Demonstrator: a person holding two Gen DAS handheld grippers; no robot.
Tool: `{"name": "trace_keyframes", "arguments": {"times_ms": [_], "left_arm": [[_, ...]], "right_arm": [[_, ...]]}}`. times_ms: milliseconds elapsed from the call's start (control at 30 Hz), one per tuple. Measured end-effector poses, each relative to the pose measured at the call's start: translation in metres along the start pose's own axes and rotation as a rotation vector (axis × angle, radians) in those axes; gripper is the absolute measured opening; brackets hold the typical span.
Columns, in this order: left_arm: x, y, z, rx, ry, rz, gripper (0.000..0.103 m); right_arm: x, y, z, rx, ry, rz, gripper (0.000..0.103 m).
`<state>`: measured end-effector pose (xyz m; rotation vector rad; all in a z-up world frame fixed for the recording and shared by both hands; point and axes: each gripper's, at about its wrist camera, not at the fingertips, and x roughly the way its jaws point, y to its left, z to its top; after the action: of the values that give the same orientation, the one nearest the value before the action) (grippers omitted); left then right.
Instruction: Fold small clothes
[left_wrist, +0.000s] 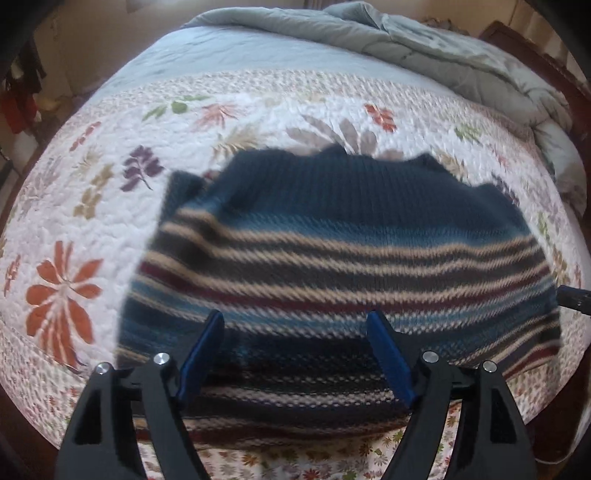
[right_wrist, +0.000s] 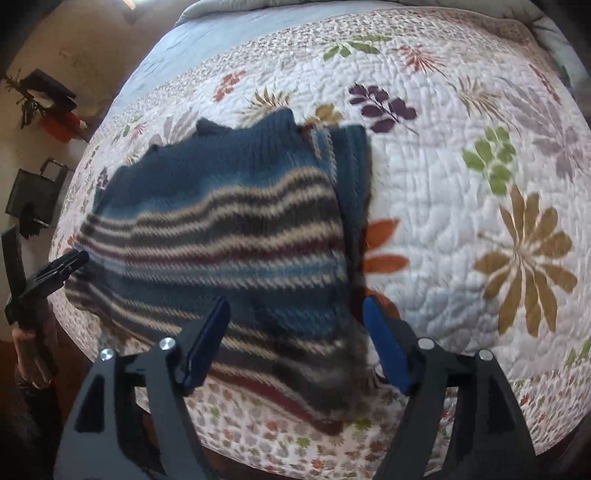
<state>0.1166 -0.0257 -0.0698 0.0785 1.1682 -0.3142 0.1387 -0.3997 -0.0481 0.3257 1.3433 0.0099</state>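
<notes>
A: Two tools hang over the bed, and both stand wide with nothing between the blue pads. The left tool (left_wrist: 295, 350) sits above the near hem of the striped sweater (left_wrist: 332, 258); the right tool (right_wrist: 297, 338) sits above the sweater's near right corner.

B: Where does the sweater lie?

A: Flat on the floral quilt (right_wrist: 461, 221), close to the bed's near edge, neck end away from the tools. One sleeve (right_wrist: 351, 177) looks folded in along the sweater's right side, so I judge the fold is partly made.

B: Why hold the tools that way?

A: Both point steeply down at the sweater, jaws spread and well clear of the knit. That reads to me as letting go after laying the cloth down, or lining up for a fresh pinch at the hem. Which of the two, I cannot tell; the pictures are smeared with motion.

B: Anything else near the sweater?

A: A grey comforter (left_wrist: 461, 55) is bunched at the far end of the bed, well apart from the sweater. In the right wrist view the left tool shows beside the sweater's left edge.

B: Any labels or writing?

A: None that I can read. No tag shows at the neck, and the tools carry no visible marking.
</notes>
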Motion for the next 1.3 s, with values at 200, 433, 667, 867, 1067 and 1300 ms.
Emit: {"name": "trace_keyframes", "arguments": {"times_ms": [200, 433, 667, 867, 1067, 1300], "left_arm": [[0.024, -0.005, -0.011, -0.012, 0.017, -0.012, 0.081], [0.033, -0.006, -0.013, 0.006, 0.009, -0.015, 0.086], [0.032, -0.005, -0.016, 0.027, -0.019, -0.02, 0.087], [0.031, -0.005, -0.018, 0.039, -0.032, -0.03, 0.087], [0.029, -0.004, -0.019, 0.047, -0.052, -0.046, 0.087], [0.021, -0.003, -0.023, 0.083, -0.07, -0.074, 0.087]], "right_arm": [[0.031, -0.025, -0.005, 0.076, 0.029, 0.057, 0.074], [0.054, -0.021, -0.006, 0.053, 0.022, 0.029, 0.08], [0.049, -0.013, -0.016, 0.087, 0.042, 0.169, 0.068], [0.059, -0.006, -0.019, 0.06, 0.031, 0.161, 0.051], [0.052, -0.009, -0.016, 0.148, 0.024, 0.324, 0.026], [0.01, 0.022, -0.004, 0.149, -0.088, 0.4, 0.023]]}}
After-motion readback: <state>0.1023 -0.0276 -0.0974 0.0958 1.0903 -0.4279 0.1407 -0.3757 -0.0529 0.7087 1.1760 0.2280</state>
